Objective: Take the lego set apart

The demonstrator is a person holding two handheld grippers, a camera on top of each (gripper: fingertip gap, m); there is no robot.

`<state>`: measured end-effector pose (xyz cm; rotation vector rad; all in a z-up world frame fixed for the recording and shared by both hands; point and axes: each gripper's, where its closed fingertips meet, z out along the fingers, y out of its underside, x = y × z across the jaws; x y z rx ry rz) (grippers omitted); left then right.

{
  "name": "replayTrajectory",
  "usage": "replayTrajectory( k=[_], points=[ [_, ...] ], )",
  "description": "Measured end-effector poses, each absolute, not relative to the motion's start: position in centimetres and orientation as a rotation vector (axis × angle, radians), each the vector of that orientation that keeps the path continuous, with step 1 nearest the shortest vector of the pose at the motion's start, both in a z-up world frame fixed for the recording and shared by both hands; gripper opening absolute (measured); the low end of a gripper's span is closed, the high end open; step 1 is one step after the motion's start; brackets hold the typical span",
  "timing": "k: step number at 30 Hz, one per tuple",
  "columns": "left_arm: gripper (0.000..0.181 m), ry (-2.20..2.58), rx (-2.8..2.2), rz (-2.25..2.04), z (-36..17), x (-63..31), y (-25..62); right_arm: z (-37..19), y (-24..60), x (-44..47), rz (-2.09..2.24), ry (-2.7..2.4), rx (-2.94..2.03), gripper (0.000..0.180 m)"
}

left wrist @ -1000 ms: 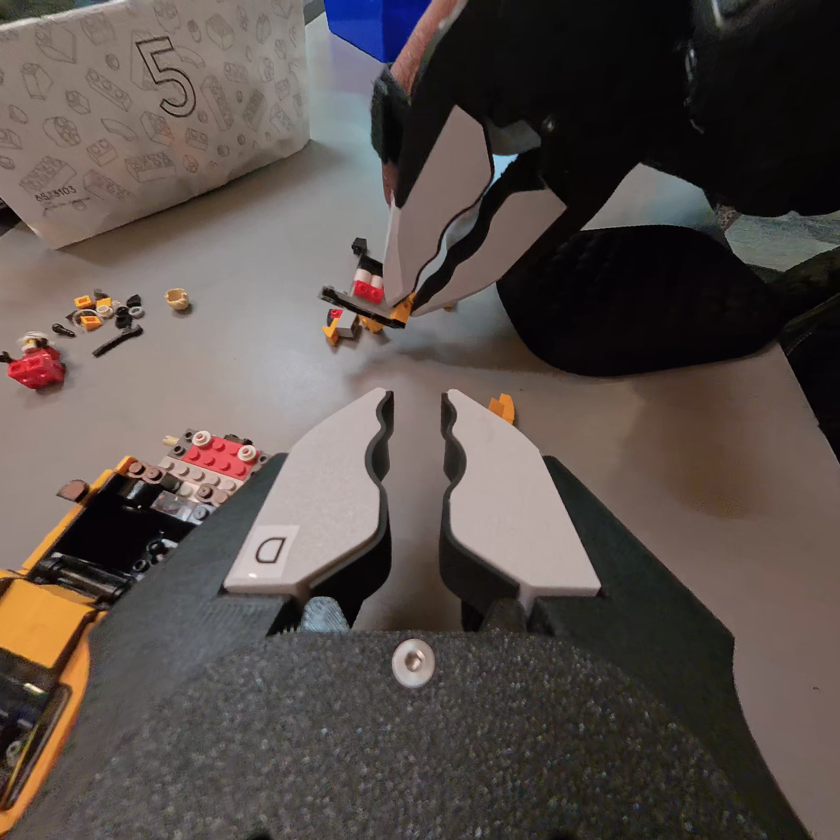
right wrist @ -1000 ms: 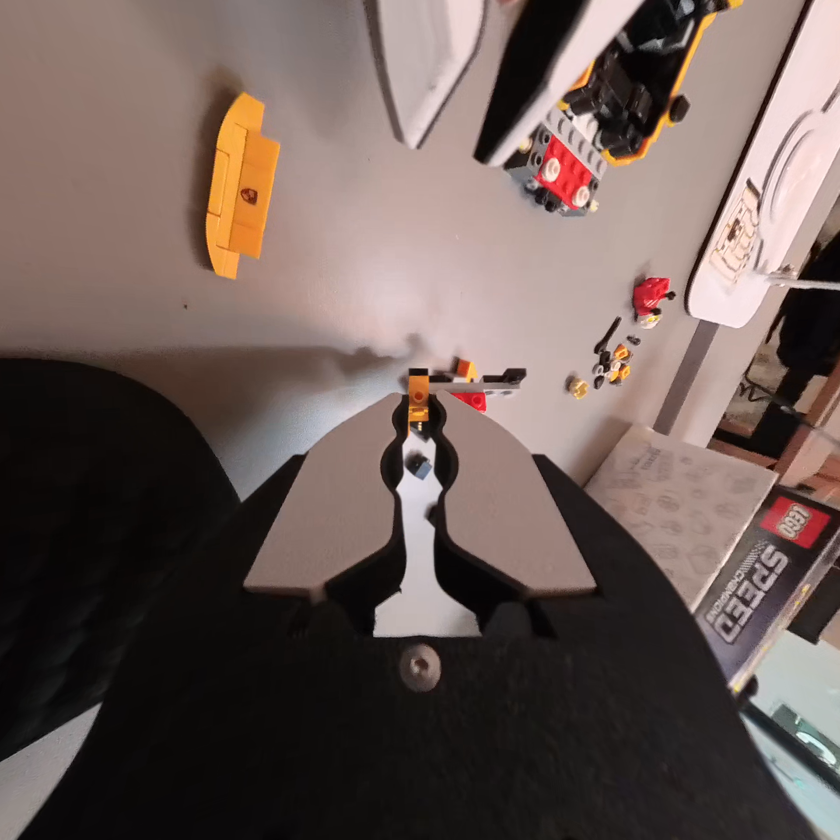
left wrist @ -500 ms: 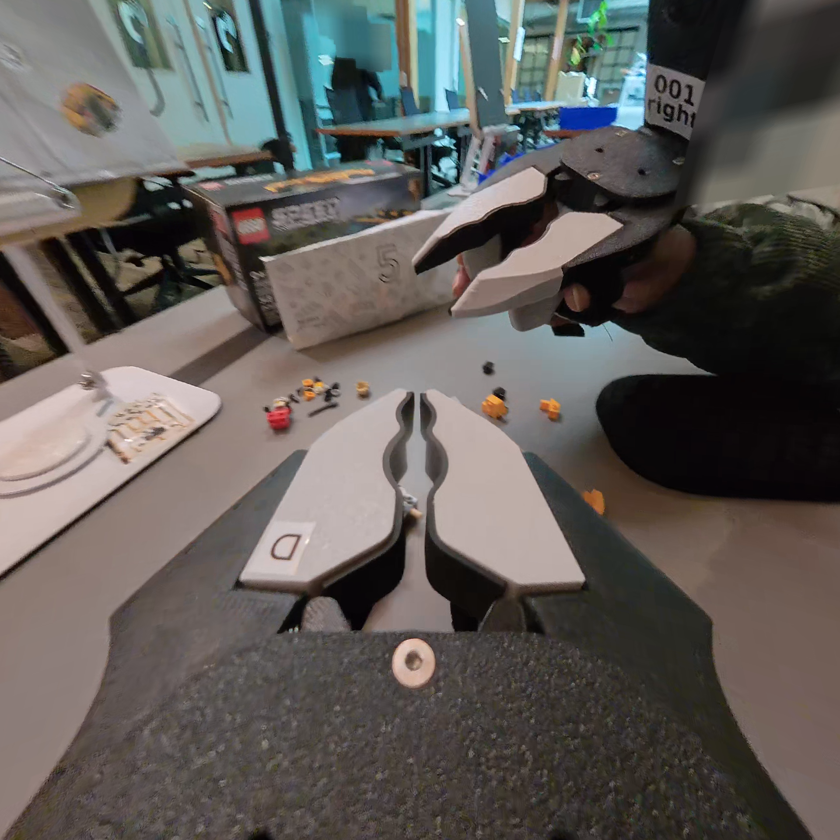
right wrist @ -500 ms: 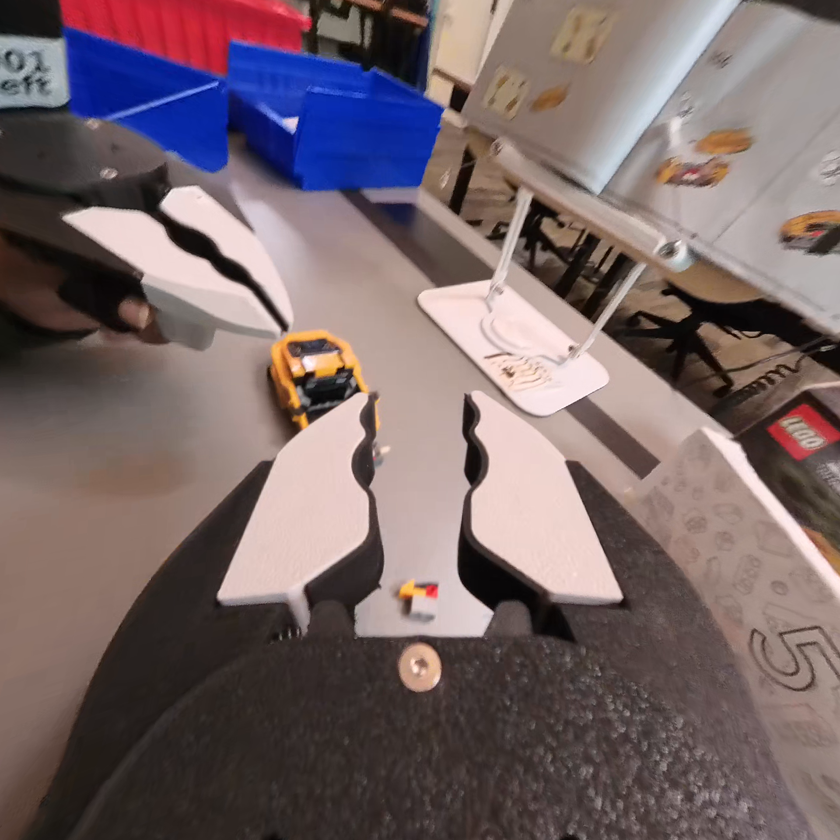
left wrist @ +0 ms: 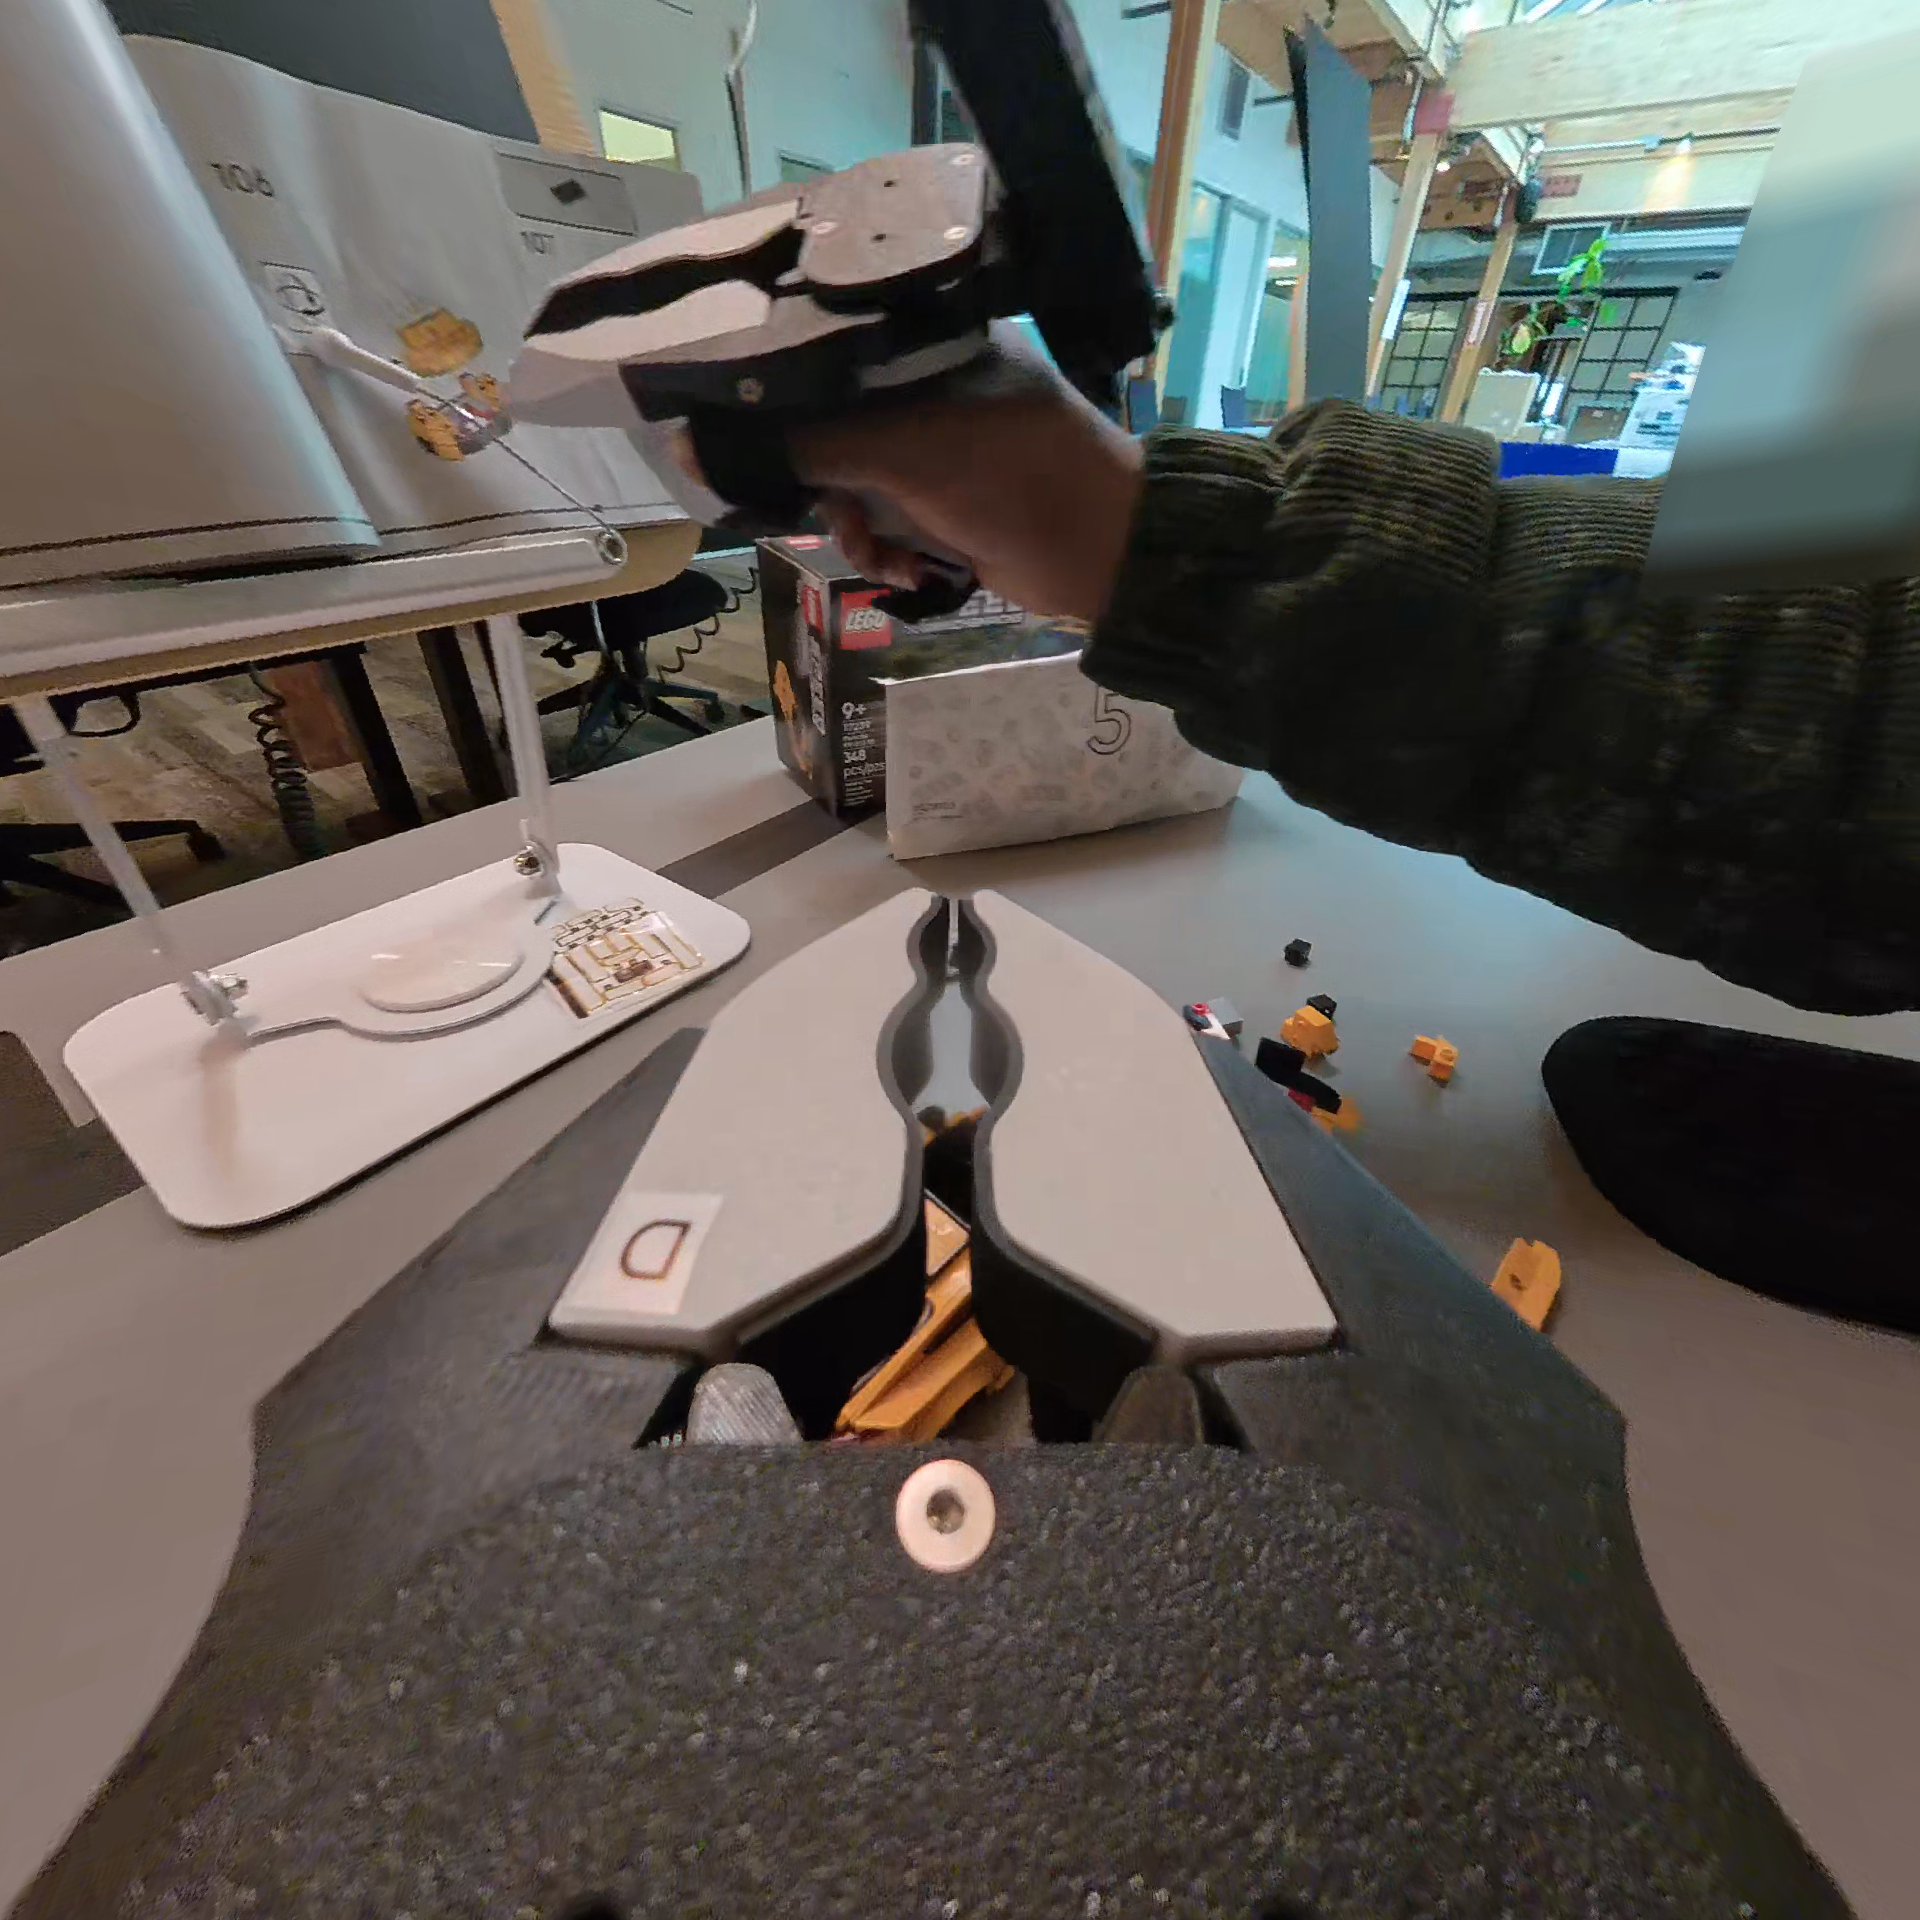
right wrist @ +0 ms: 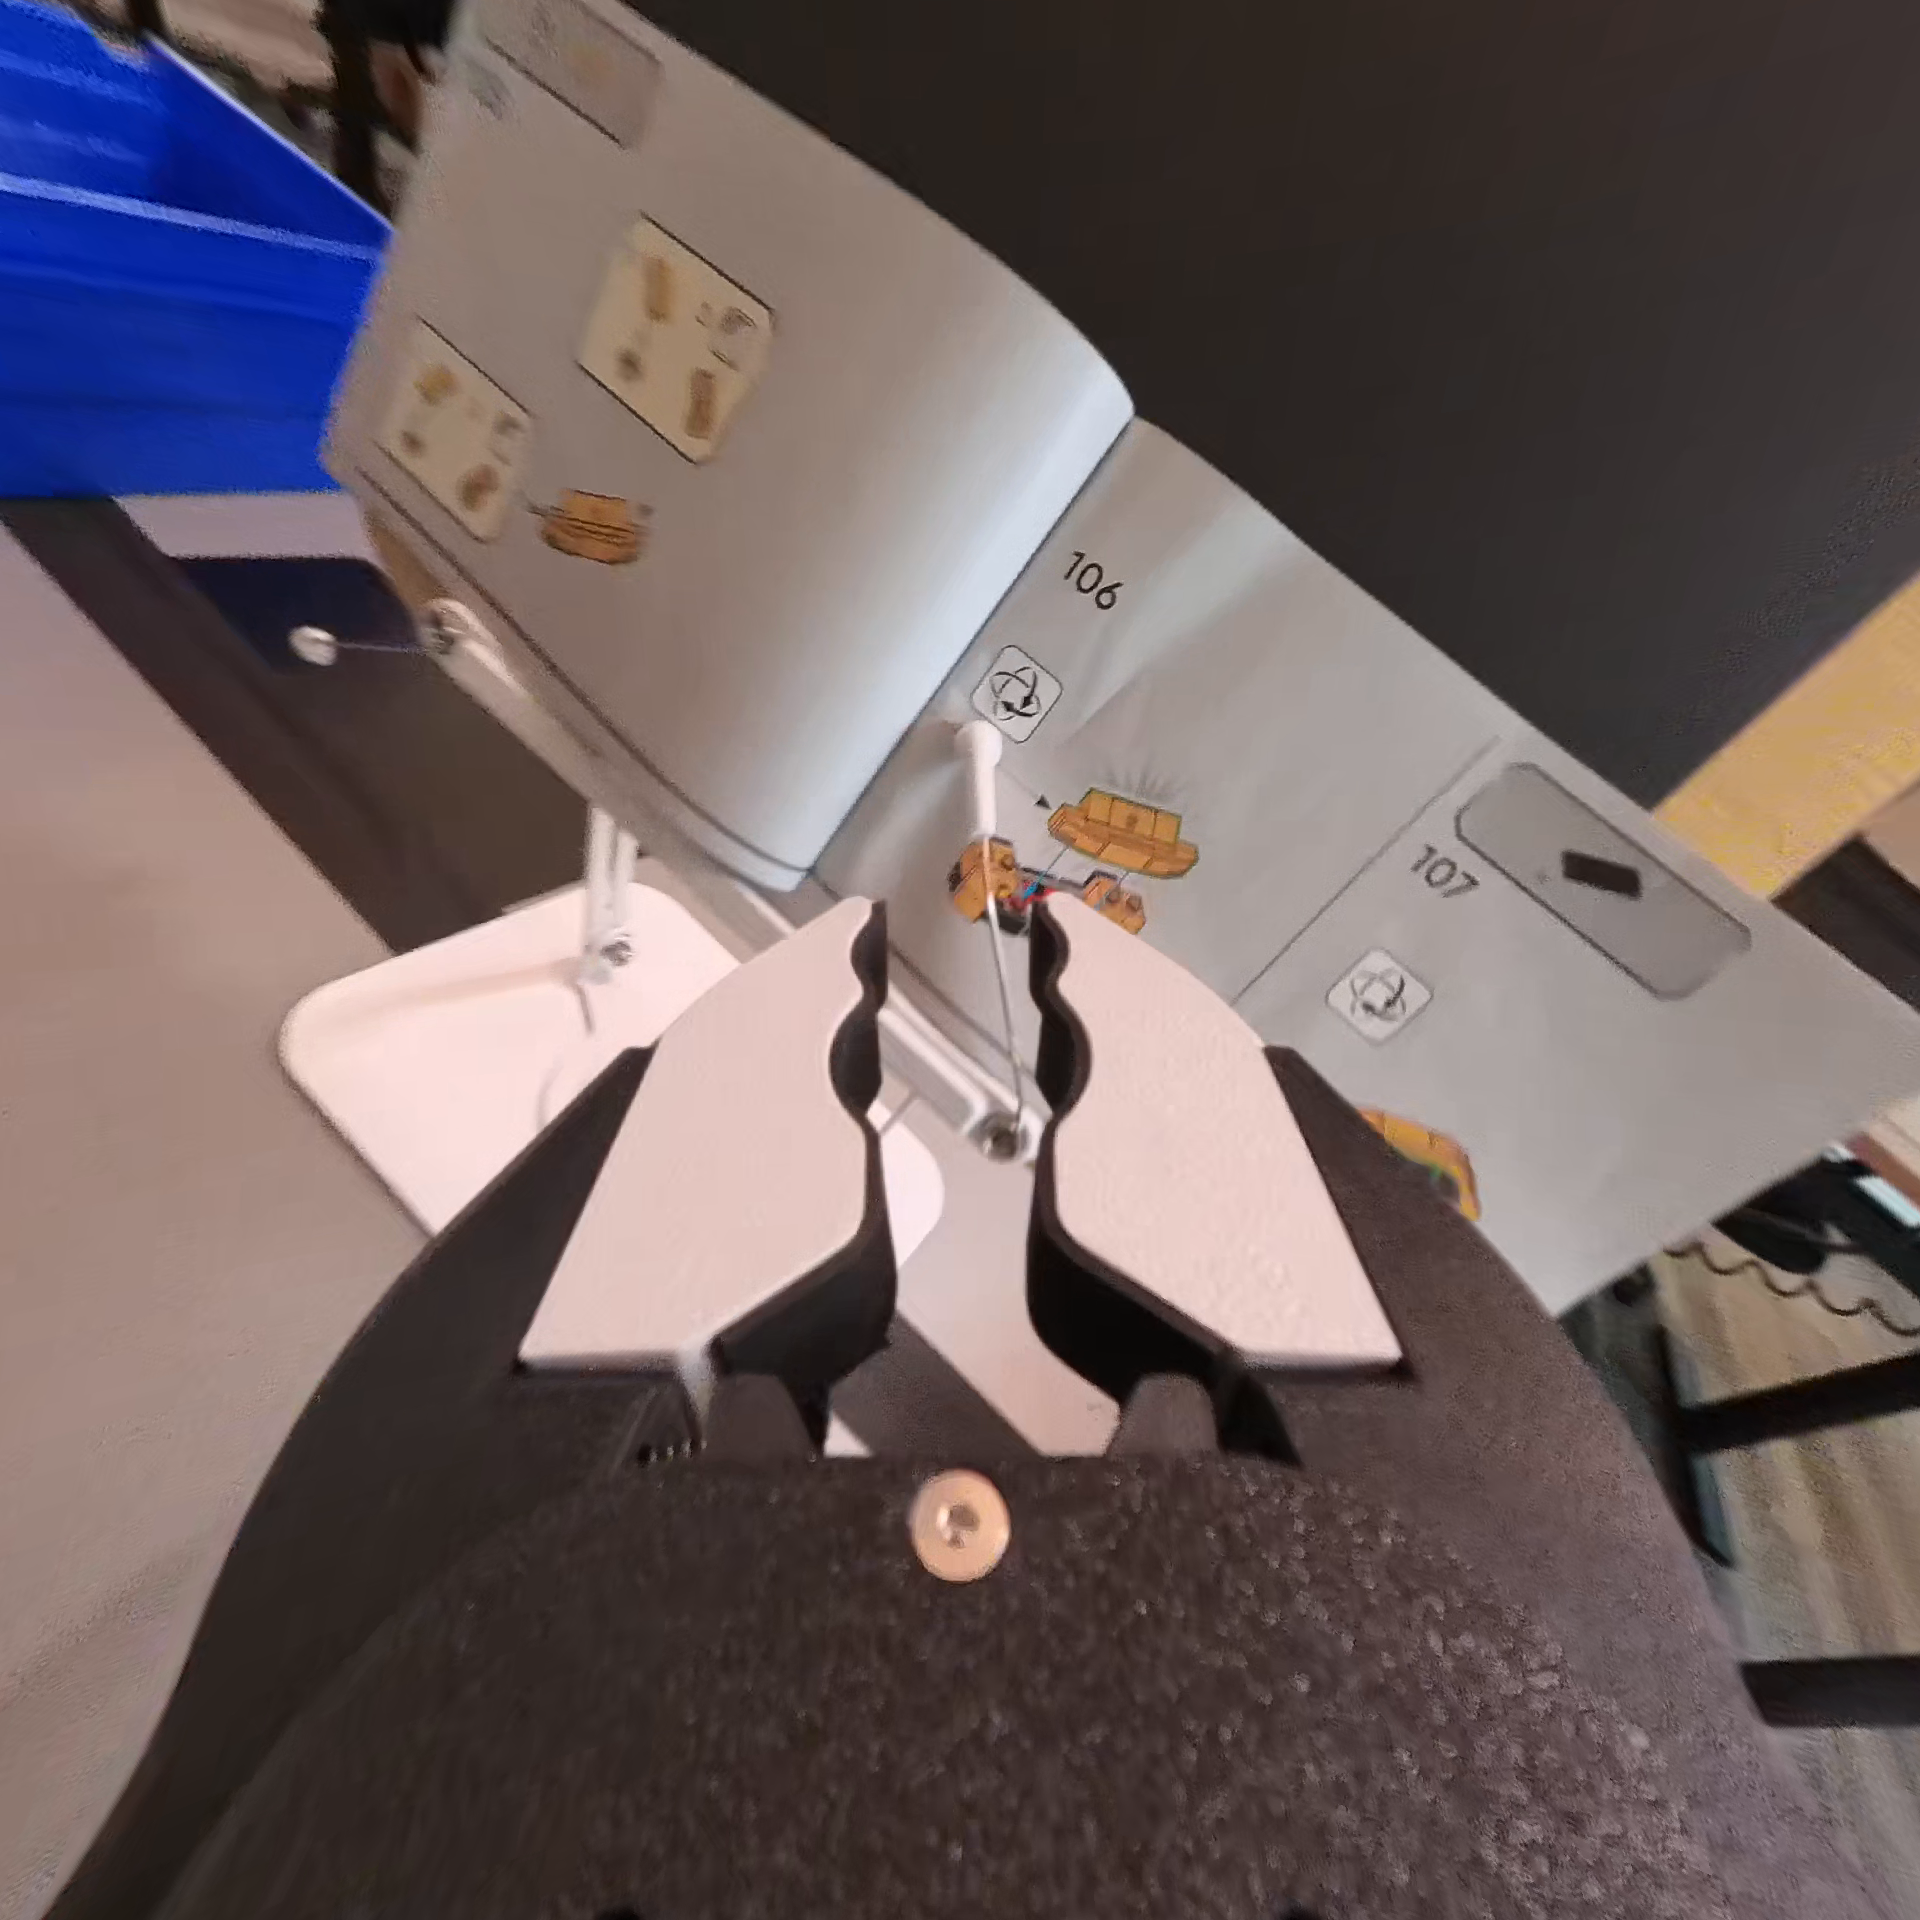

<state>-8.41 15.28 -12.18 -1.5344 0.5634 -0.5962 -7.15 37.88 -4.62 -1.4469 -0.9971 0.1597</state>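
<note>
The left gripper (left wrist: 951,920), tips almost together, hangs over the yellow lego car (left wrist: 925,1361), glimpsed beneath its fingers; whether it grips is unclear. The right gripper (right wrist: 956,925), spread and empty, is raised toward the instruction booklet (right wrist: 1195,675). Loose pieces (left wrist: 1314,1039) lie right; the surface (left wrist: 1195,883) beyond is open. Likely next: seizing the car.

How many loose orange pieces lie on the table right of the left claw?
4 orange pieces: one black-topped, one right of it, one at the left claw's edge, one nearest. More may hide behind it.
</note>
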Motion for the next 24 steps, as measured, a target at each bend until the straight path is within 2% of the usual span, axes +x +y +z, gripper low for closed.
replayTrajectory(
  k=[3,6,13,24],
  points=[
    [0.002,0.504,-1.533,-0.569,-12.0,-9.8,15.9,-5.4,40.3,-8.3,0.096,-1.031,-1.47,0.024],
    [0.001,0.428,-1.51,-0.479,-11.1,-12.0,16.6,-5.5,41.0,-8.4,0.081,-1.002,-1.453,0.002],
    [0.001,0.332,-1.487,-0.347,-10.1,-15.4,17.4,-4.6,41.3,-6.7,0.193,-0.806,-1.441,0.0],
    [0.001,0.358,-1.484,-0.342,-10.2,-14.9,17.4,-5.6,42.6,-0.9,0.338,-0.501,-1.541,0.0]
  ],
)
